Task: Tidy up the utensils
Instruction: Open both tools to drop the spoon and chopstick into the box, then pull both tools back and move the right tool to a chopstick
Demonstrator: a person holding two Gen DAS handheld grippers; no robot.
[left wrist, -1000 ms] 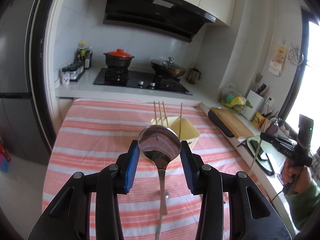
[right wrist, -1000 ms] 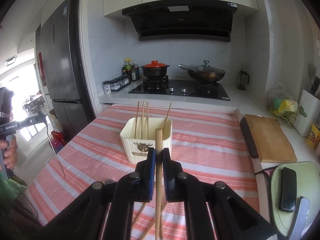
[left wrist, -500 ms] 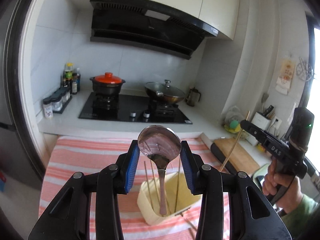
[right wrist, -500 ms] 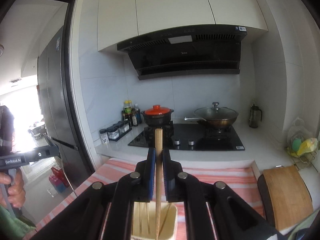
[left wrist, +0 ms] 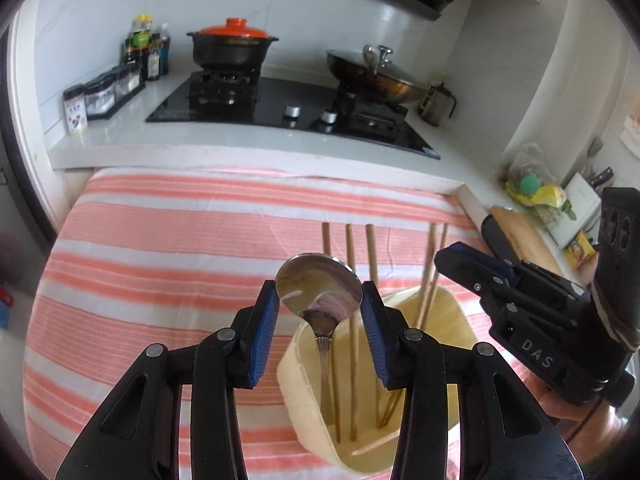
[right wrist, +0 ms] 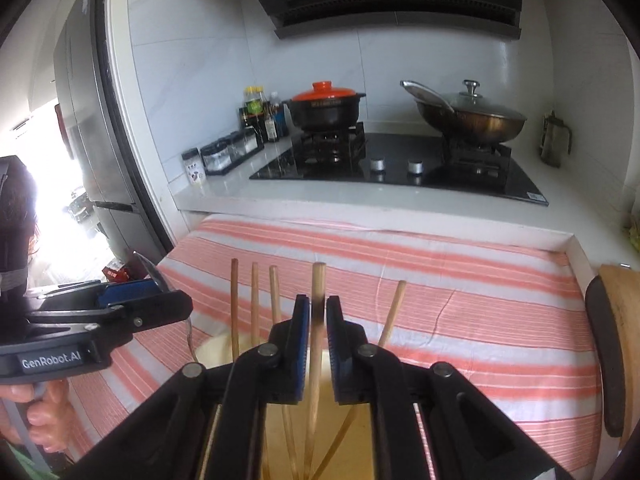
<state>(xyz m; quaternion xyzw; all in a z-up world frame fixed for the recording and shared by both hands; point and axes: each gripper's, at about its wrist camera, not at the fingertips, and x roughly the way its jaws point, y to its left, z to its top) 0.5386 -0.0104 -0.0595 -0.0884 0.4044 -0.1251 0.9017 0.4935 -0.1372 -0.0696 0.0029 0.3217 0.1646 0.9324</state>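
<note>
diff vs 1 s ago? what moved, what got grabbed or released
Both grippers came forward and down over the cream holder. The right gripper carried its chopstick in; its jaws are now opening, the stick between the pads with a gap showing. The left gripper still clamps the spoon by its bowl, the handle now hanging inside the holder. The other chopsticks, stove and pots are unchanged.

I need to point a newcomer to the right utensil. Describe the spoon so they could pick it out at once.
Start at the striped tablecloth in front of the stove, then find the cream utensil holder standing on it. Directly above that holder, the left hand-held gripper clamps the spoon by its bowl, handle hanging down inside. It is the only shiny metal piece; everything else in the holder is a thin wooden chopstick.
</note>
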